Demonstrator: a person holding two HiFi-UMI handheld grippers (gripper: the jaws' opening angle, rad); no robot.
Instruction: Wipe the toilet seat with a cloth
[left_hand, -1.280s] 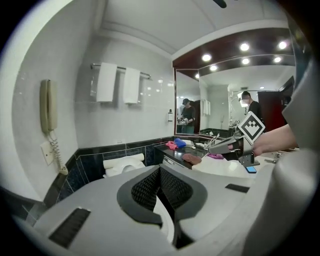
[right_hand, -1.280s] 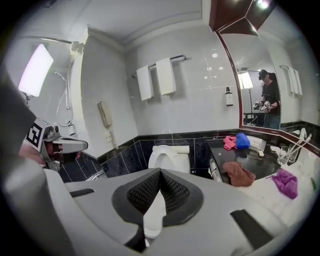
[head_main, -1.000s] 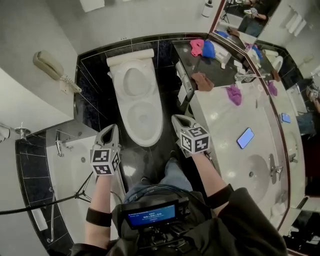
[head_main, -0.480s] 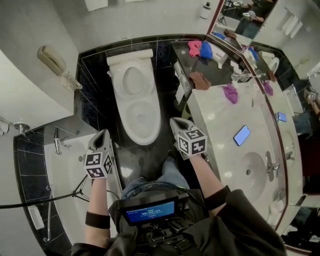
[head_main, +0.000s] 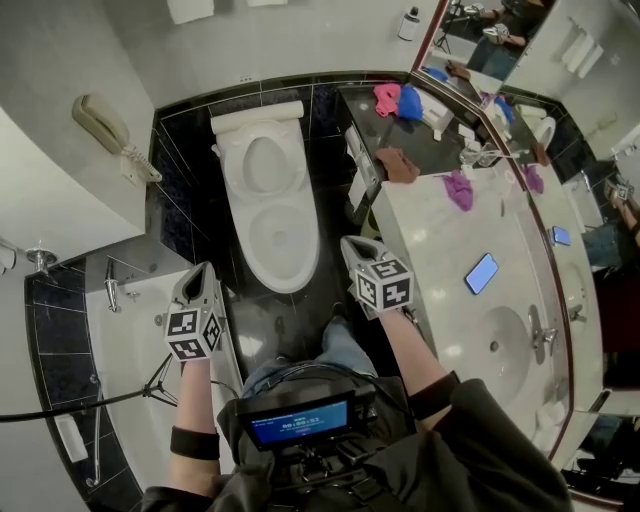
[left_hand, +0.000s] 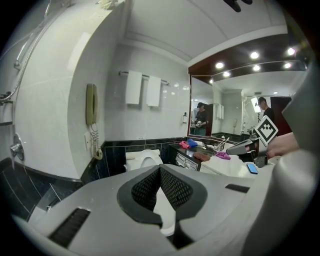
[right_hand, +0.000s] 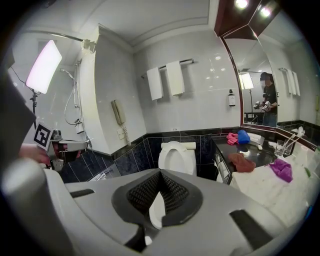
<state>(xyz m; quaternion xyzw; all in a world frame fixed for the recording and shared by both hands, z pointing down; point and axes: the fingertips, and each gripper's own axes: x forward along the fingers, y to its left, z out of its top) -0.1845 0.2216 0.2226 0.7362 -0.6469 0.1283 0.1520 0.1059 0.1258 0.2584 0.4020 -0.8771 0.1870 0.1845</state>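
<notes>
Left gripper: jaws shut with nothing between the pads, held low over the edge of the bathtub, left of the toilet's near end. Toilet seat: down on the bowl with the lid raised behind it, white and bare, with no cloth on it; we cannot tell whether it is clean. Right gripper: also closed and empty, held near the seat's right side beside the marble counter. We judge that both point slightly downward at the bowl because the seat is the work surface, and neither carries anything to wipe it with. Cloths, far right: a pink cloth and blue cloth at the back of the dark shelf, a brown cloth nearer on it, and a purple cloth on the marble, all well apart from both grippers. This fits a cloth yet to be fetched or one already returned. Only the head view shows the grippers flanking the bowl. Only the left gripper view shows the two towels on their rail. Only the right gripper view shows the lamp panel at far left.
</notes>
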